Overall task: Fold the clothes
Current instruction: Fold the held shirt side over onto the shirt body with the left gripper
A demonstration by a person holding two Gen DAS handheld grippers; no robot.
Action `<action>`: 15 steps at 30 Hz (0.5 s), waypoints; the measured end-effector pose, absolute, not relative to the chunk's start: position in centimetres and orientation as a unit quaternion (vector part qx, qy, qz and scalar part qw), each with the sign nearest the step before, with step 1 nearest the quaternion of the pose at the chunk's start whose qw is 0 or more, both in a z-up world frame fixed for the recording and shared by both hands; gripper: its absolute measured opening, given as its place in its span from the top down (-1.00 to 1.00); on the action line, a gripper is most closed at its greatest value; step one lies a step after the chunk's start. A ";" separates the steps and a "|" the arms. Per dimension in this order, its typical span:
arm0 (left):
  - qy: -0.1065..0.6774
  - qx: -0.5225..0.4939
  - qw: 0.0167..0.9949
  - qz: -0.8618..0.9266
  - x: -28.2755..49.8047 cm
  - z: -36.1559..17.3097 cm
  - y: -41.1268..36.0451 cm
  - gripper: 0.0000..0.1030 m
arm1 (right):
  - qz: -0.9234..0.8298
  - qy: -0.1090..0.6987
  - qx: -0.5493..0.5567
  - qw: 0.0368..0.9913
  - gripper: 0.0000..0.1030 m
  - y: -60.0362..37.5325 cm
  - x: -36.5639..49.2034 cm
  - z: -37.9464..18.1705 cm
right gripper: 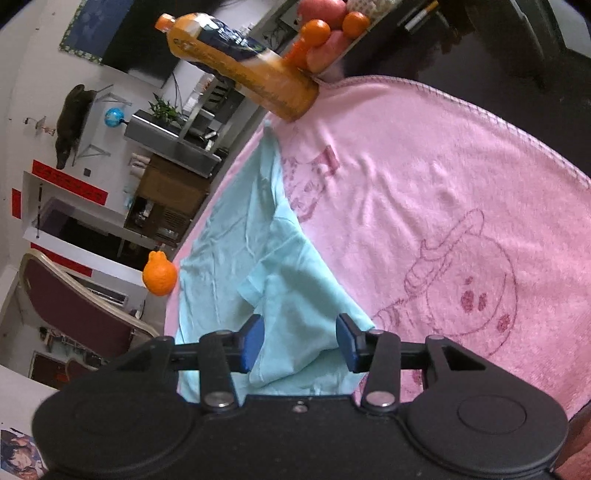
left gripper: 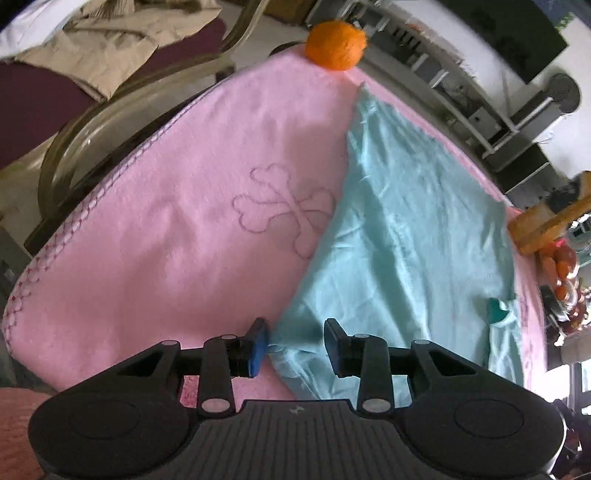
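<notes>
A light teal garment (left gripper: 399, 229) lies spread with creases on a pink towel (left gripper: 177, 240) that covers the table. In the left wrist view my left gripper (left gripper: 295, 347) hovers over the garment's near corner. Its blue pads stand apart, with the cloth's edge lying between them, not pinched. In the right wrist view the same garment (right gripper: 258, 258) has a folded-over flap, and the pink towel (right gripper: 424, 184) shows a cartoon print. My right gripper (right gripper: 300, 343) is over the garment's near end. The jaws stand wide and the cloth lies below them, untouched by the pads.
An orange (left gripper: 336, 44) (right gripper: 159, 275) sits at the towel's far edge. A tall orange drink bottle (right gripper: 240, 62) and a pile of fruit (right gripper: 325, 33) stand at another edge. A chair (left gripper: 92, 122) with a maroon seat stands beside the table.
</notes>
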State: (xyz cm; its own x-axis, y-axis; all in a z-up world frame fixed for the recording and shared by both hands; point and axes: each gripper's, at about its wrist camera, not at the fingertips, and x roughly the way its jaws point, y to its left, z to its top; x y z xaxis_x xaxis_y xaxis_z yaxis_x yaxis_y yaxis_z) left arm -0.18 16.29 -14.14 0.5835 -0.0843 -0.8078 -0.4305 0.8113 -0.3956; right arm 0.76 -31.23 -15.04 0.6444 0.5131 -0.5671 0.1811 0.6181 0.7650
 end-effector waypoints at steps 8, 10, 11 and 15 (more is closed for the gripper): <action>0.434 -0.238 0.856 0.148 -1.7 -14.1 15.1 0.95 | 0.081 0.421 0.398 0.811 0.16 -31.0 1.0 -15.5; 0.432 -0.224 0.861 0.151 -1.8 -13.8 14.7 0.92 | 0.075 0.423 0.392 0.813 0.16 -31.0 1.0 -15.6; 0.431 -0.217 0.862 0.155 -1.9 -13.8 14.5 0.91 | 0.072 0.422 0.388 0.816 0.16 -31.1 1.0 -15.5; 0.428 -0.235 0.862 0.134 -2.1 -13.7 15.0 0.54 | 0.057 0.419 0.382 0.822 0.16 -31.6 0.8 -15.5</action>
